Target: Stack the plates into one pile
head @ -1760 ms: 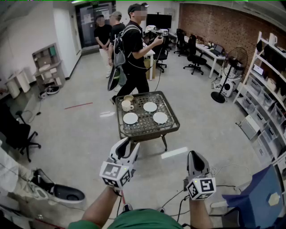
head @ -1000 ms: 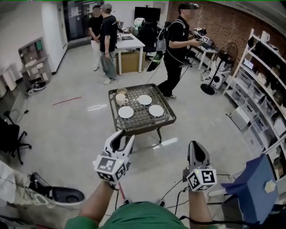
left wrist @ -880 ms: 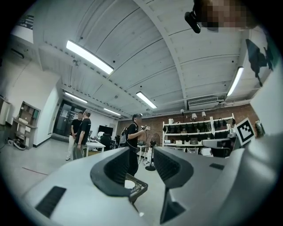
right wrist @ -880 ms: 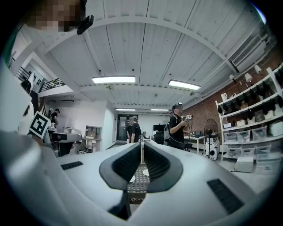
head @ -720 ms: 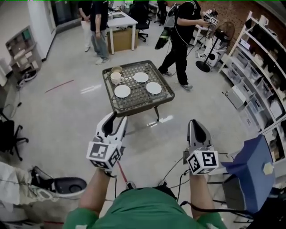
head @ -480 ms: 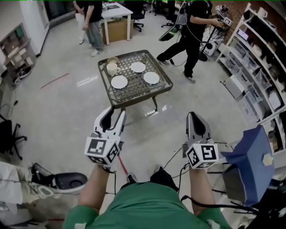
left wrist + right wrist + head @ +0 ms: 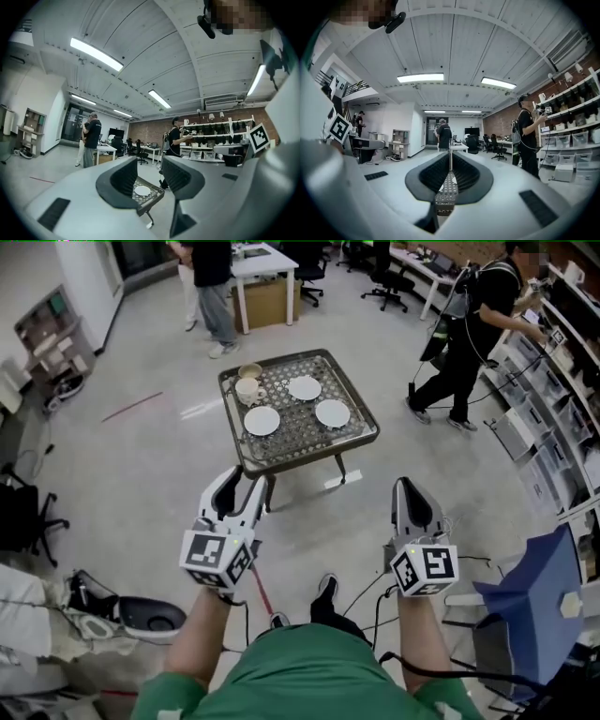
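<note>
table point(image 7: 314, 455) drawing nearer than a second ago | left gripper point(image 7: 242, 491) hanging short of it, jaws gaping, empty | right gripper point(image 7: 411, 487) riding pinched together, empty | three plates point(image 7: 262, 421) lying apart on table (stacking not yet begun)

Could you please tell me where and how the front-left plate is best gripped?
Take the front-left plate by its near rim, coming in low from the person's side of the table: it lies flat and thin, that edge faces open mesh, and the cup stands close behind it. The open left gripper is probably handiest.
</note>
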`<control>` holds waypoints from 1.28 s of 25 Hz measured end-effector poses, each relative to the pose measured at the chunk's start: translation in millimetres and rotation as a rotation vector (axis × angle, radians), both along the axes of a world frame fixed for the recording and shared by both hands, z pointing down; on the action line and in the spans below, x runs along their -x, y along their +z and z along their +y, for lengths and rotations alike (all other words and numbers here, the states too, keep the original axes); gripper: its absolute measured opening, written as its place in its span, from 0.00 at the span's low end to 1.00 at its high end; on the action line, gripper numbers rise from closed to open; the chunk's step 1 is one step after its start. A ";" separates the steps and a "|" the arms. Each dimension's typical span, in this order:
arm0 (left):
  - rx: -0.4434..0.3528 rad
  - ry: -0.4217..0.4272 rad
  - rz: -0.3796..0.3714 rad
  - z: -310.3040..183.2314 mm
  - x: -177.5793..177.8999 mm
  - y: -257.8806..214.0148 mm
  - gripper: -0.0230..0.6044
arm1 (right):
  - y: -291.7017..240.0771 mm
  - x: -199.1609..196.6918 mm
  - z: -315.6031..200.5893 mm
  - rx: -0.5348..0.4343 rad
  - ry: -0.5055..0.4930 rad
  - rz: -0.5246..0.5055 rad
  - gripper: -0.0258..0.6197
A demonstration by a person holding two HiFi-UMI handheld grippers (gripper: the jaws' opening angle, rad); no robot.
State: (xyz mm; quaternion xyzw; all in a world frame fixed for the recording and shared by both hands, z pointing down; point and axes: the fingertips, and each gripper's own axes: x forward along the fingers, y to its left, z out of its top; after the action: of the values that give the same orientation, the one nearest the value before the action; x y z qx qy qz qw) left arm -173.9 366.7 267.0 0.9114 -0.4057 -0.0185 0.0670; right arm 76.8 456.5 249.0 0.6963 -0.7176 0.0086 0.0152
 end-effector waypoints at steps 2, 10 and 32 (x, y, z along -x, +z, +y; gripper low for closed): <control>-0.003 -0.012 -0.009 -13.8 -20.4 -3.0 0.32 | 0.9 -17.5 -17.0 -0.001 -0.023 -0.007 0.09; 0.006 -0.050 -0.041 -68.8 -75.8 -7.6 0.32 | 9.1 -63.4 -85.9 0.025 -0.100 -0.055 0.09; 0.039 -0.067 -0.052 -186.4 -132.8 13.7 0.32 | 58.5 -130.1 -195.5 0.125 -0.117 -0.217 0.09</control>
State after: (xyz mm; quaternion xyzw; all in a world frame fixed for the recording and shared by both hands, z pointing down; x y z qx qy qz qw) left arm -41.2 180.4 280.7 0.8959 -0.4380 0.0107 0.0736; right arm 206.8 261.0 307.5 0.6458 -0.7525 0.1277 -0.0184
